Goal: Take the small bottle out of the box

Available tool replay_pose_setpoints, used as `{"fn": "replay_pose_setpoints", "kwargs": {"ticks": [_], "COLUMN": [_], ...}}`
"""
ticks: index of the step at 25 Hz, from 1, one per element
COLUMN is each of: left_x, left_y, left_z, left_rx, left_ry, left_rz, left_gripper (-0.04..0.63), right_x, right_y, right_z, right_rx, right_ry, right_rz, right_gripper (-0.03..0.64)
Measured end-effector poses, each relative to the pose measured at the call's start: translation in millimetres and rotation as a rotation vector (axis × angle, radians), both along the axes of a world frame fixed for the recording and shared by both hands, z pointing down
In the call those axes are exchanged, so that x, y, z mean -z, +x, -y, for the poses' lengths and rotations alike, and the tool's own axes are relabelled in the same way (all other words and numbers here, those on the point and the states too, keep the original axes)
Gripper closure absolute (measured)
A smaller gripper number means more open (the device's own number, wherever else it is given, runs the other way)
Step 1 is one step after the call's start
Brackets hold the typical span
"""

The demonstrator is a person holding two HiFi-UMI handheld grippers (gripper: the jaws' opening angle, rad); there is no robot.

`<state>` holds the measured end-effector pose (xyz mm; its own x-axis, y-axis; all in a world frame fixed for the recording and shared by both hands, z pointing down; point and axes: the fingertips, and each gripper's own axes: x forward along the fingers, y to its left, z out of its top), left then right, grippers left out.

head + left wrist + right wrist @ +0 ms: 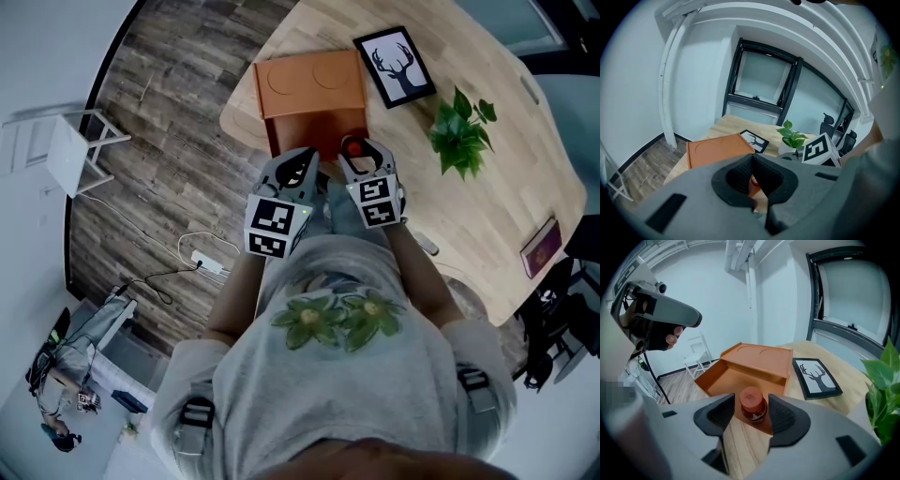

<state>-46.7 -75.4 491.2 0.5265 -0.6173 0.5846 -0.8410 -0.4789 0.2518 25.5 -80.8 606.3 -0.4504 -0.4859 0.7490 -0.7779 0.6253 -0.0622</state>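
Grab step, by the look of it: your right tongs [751,409] are parked around the bottle [751,399], jaws spread a bit wider than it, one on either side. I can see a sliver of gap at both pads, so I'd say you haven't squeezed yet and they've got hold of nothing. The bottle stands upright dead centre between those jaws, red cap up, in the corner of the box [725,380] nearest you. The rest of the open tray and the flipped-back lid lie straight ahead, beyond the jaw tips. Your left tongs [751,161] hang just to the left of the right ones, tips pinched together and empty, with only a peek of the box corner showing past them. So nothing's out yet. For the next move I'd close the right jaws evenly on the body under the cap, then lift straight up so the base clears the low box wall before you swing it anywhere. The bottle's round and probably slick, so go gently or it could twist or tip. The left ones could pin the box if it drags along.
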Motion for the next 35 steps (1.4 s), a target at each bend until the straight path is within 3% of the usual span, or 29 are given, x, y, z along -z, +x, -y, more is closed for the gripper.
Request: {"fn": "replay_pose_setpoints", "kwargs": {"ticks": [35], "left_x": [0], "left_y": [-2], "left_z": [6], "left_rx": [0.017], "left_ry": [-0.009], "left_rz": [0.002], "left_gripper": [0.588], "right_x": [-29], "right_y": [-1], "right_z": [7], "right_rx": [0.022], "right_ry": [-0.001], "right_rz": [-0.067], "right_gripper": [0.405]}}
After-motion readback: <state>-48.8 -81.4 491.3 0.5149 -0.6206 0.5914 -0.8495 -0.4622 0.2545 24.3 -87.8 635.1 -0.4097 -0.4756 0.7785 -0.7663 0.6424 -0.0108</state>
